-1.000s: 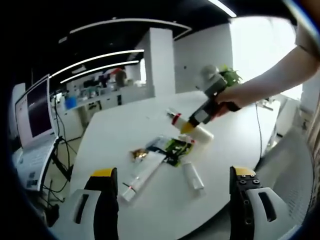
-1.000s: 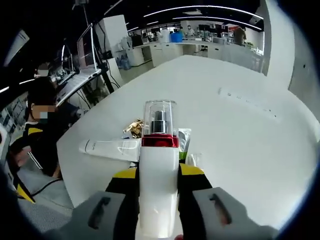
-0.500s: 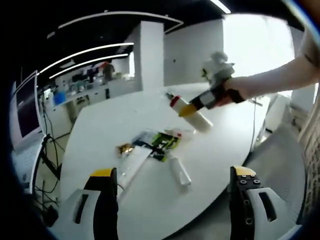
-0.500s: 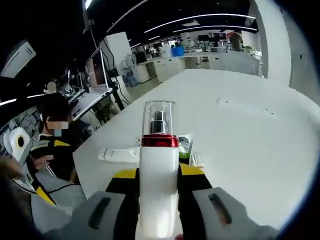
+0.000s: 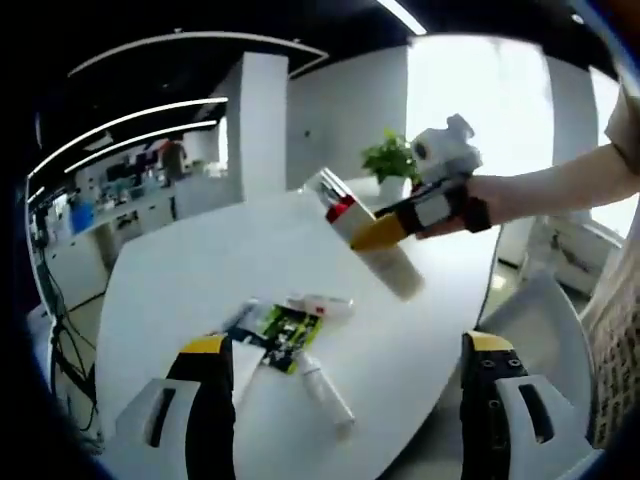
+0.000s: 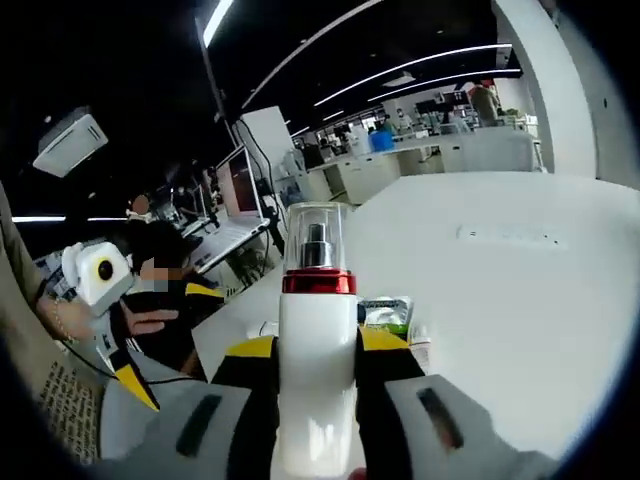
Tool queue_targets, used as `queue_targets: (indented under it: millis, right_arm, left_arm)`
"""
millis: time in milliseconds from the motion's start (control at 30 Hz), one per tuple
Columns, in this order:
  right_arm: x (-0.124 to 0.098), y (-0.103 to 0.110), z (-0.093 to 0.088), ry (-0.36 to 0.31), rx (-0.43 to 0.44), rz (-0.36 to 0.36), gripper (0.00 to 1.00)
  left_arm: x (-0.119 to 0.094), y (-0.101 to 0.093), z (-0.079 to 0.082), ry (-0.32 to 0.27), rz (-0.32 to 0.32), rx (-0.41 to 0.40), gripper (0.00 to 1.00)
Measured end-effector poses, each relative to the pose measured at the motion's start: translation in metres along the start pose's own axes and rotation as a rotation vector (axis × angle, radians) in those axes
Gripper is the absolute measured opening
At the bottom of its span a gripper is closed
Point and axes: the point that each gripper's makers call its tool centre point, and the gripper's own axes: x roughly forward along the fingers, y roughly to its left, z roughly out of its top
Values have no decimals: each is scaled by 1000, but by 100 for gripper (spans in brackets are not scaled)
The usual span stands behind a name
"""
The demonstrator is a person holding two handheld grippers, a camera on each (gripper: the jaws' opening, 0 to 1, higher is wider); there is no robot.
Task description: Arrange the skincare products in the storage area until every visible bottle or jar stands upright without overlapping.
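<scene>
My right gripper point(image 6: 318, 348) is shut on a white pump bottle point(image 6: 318, 312) with a red band and a clear cap, held in the air above the white table point(image 6: 500, 300). In the left gripper view the same bottle point(image 5: 368, 240) hangs tilted, cap toward the upper left, in the right gripper point(image 5: 402, 224) held by a person's hand. Under it lie a green sachet point(image 5: 281, 331), a small white tube point(image 5: 326, 390) and another white tube point(image 5: 320, 303). My left gripper point(image 5: 350, 400) stands open with nothing between its jaws.
A potted plant point(image 5: 392, 160) stands at the table's far side. A white power strip point(image 6: 510, 237) lies on the table. A seated person point(image 6: 150, 290) and desks with monitors point(image 6: 240, 185) are beyond the table edge. The left gripper point(image 6: 100, 285) enters the right gripper view.
The right gripper has carried the bottle higher above the table. Both cameras have swung, and the left gripper has come into the right gripper view. The left gripper stays open.
</scene>
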Motion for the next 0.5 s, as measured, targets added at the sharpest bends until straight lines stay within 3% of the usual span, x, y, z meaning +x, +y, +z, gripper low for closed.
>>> queue_targets:
  millis: [300,500]
  right_arm:
    - [-20,38,18,-126,50,94,27]
    - [-24,62,28,-192,90,198,27]
  left_arm:
    - [19,-31,19,-49,-157,-73,91]
    - [26,-58,38,-88,-317,-124,84]
